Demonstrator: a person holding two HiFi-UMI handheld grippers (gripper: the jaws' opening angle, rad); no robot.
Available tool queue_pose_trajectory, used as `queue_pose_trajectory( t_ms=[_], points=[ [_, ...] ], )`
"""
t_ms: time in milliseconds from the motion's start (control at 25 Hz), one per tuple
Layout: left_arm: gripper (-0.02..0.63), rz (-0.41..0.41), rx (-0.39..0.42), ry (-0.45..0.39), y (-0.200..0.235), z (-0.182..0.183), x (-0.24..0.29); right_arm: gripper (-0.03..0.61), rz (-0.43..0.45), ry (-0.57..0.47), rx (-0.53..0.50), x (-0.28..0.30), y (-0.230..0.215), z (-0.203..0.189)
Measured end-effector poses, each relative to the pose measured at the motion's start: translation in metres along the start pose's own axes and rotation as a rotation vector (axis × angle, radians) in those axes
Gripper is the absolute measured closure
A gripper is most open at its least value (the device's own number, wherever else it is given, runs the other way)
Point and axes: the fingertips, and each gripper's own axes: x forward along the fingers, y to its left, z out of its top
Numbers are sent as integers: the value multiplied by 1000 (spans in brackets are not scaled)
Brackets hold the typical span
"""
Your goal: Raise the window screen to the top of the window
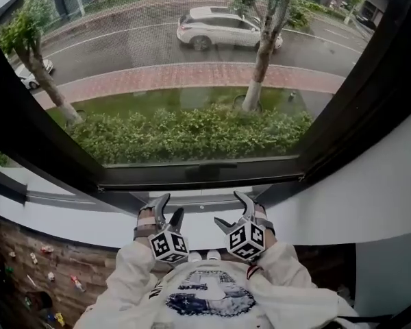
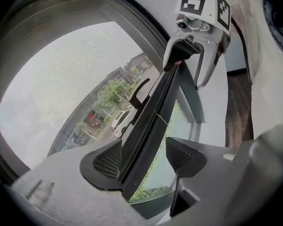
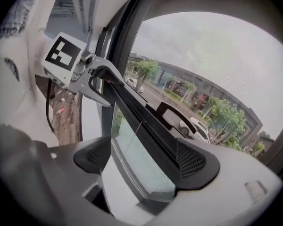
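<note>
The window screen (image 1: pixel 192 53) is drawn down over nearly the whole opening, its fine mesh lying across the street outside. Its dark bottom bar (image 1: pixel 130 177) sits low, just above the white sill (image 1: pixel 192 196), with the small handle (image 1: pixel 209 170) at the bar's middle. In both gripper views a narrow unmeshed strip shows between the bar and the lower frame, so by my reading the lift has barely begun. The left tool (image 2: pixel 144 157) is released, its jaws wide apart. The bar runs up between them and lies against the pad at that view's left, while the other pad stands clear of it. The right tool (image 3: pixel 146 158) is likewise released. It straddles the same bar farther along, with the bar resting along the pad at that view's right. Each gripper view also shows the other tool hooked over the bar in the same way, one to either side of the handle. The step in hand looks like seating both tools under the bar before pushing. The next move calls for an even upward push from both sides, so that the bar stays level in its tracks and does not slip off the open jaws on its way to the top of the window.
</note>
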Motion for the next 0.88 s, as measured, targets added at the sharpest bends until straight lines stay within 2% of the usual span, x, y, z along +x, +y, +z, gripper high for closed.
queue_pose_trajectory(
  t_ms=[160,400,640,880],
  points=[
    [313,6,102,46,0,-15,10,133,-21,44,-89,7,-4,-12],
    [313,4,196,102,6,-31,24,129,-37,108,-193,20,-15,-28],
    [314,-14,216,130,4,-44,34,132,-40,158,-223,34,-20,-42],
    [314,-25,268,152,8,-50,41,147,-86,220,-273,45,-31,-57]
  ],
)
